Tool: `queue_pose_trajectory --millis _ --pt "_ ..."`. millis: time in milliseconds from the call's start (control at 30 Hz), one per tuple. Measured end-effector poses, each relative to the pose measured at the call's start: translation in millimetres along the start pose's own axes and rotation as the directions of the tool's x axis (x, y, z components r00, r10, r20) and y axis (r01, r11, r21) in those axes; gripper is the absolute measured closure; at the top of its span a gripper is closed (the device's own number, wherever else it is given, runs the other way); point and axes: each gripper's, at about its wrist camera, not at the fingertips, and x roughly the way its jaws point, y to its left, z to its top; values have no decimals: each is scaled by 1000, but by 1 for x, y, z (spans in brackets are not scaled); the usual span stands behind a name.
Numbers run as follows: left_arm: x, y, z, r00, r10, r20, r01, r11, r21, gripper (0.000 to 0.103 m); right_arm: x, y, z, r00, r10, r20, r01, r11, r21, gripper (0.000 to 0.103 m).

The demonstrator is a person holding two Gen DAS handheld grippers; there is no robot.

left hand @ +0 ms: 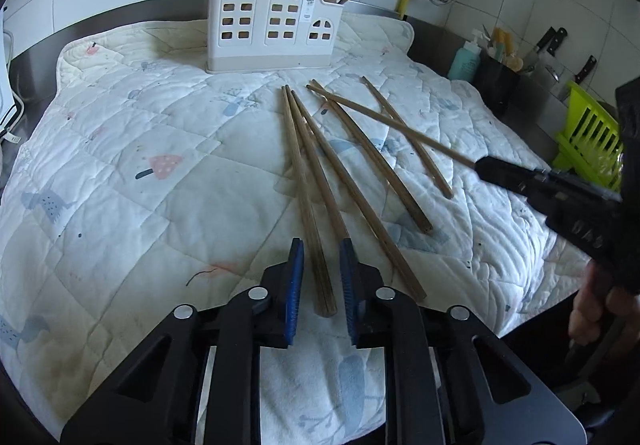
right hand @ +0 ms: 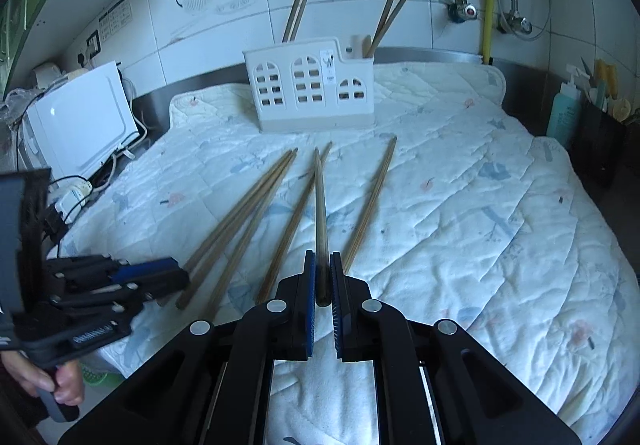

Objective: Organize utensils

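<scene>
My right gripper [right hand: 323, 265] jaws clamp one chopstick [right hand: 320, 205] for the holder [right hand: 312, 93]; my left gripper [left hand: 321, 257] jaws straddle a pair [left hand: 308, 205], pads short of gripping.

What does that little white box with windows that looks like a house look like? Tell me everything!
The holder looks like pale plastic, shaped like a house with arched, gridded window cut-outs, a lower step on one side and a small label. It stands upright on the quilt near the tiled wall. Wooden chopsticks stick up out of it, leaning. Nothing else touches it; neither gripper is near.
</scene>
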Motion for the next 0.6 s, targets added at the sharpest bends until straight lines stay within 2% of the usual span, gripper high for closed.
queue_pose_trajectory --millis 167,367,600 --pt "4 0 1 999 42 2 -42 999 16 95 -17 -1 16 998 6 58 -6 1000 -7 96" --pt "5 8 6 1000 23 4 -23 999 -29 96 -32 -4 37 993 19 116 -18 1000 -15 96" --pt "-13 13 18 997 29 75 -25 999 -48 98 -46 -12 68 984 35 172 -31 999 -22 96"
